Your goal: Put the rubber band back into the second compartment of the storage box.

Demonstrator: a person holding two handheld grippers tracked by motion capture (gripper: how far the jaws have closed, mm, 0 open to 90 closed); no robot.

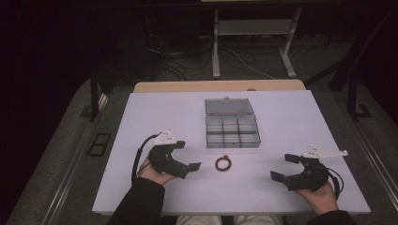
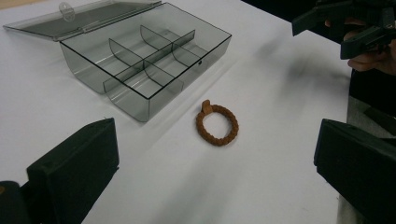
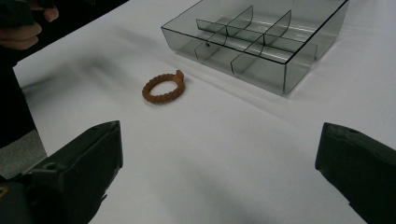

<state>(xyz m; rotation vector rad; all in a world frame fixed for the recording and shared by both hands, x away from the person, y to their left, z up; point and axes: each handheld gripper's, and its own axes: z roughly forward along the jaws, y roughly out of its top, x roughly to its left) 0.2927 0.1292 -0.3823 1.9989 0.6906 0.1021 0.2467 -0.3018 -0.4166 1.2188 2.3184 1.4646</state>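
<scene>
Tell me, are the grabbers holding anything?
No. The left gripper and right gripper are both open and empty; the brown braided ring lies untouched on the table.

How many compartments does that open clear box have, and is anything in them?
6, in two rows of three inside the clear box: three along the hinged lid side, three along the side facing the brown braided ring. All look empty; the ring lies on the table outside.

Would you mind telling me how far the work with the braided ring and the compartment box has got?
Done: the clear box stands with its lid folded back, its compartments empty. In hand: nothing; the left gripper and right gripper rest open on the table either side of the brown braided ring, which lies untouched in front of the box. Left, probably: grasping the ring and placing it in a compartment.
</scene>
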